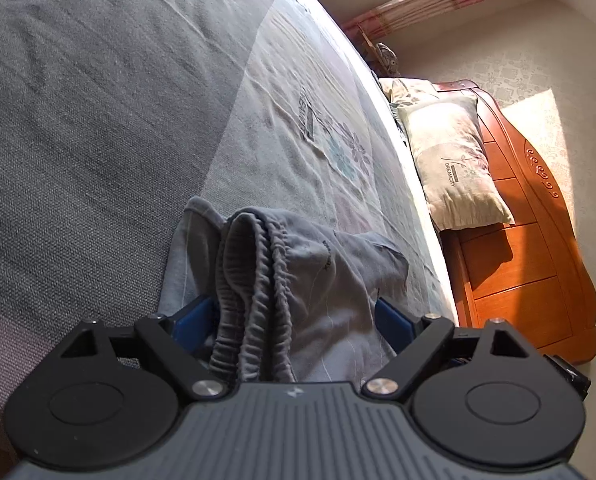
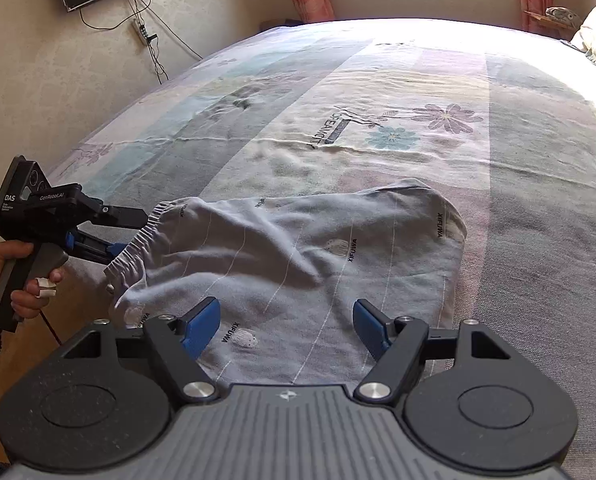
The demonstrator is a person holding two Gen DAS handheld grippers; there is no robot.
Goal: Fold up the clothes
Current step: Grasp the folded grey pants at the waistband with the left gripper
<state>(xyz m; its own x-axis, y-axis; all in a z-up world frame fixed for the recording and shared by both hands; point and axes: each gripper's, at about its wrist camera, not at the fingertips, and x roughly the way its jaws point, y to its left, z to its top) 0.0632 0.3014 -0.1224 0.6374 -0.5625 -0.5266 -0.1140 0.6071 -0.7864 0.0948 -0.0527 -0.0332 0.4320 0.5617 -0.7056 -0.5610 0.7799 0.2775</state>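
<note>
On one bed (image 2: pixel 537 128), one grey shorts (image 2: pixel 298 248), two grippers' spread fingers (image 2: pixel 202 320).

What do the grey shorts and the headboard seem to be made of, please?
Grey shorts: soft matte knit, probably cotton; it creases limply and has a gathered elastic waistband.
Headboard: apparently glossy varnished wood; orange-brown, with carved scrollwork and panels.
</note>
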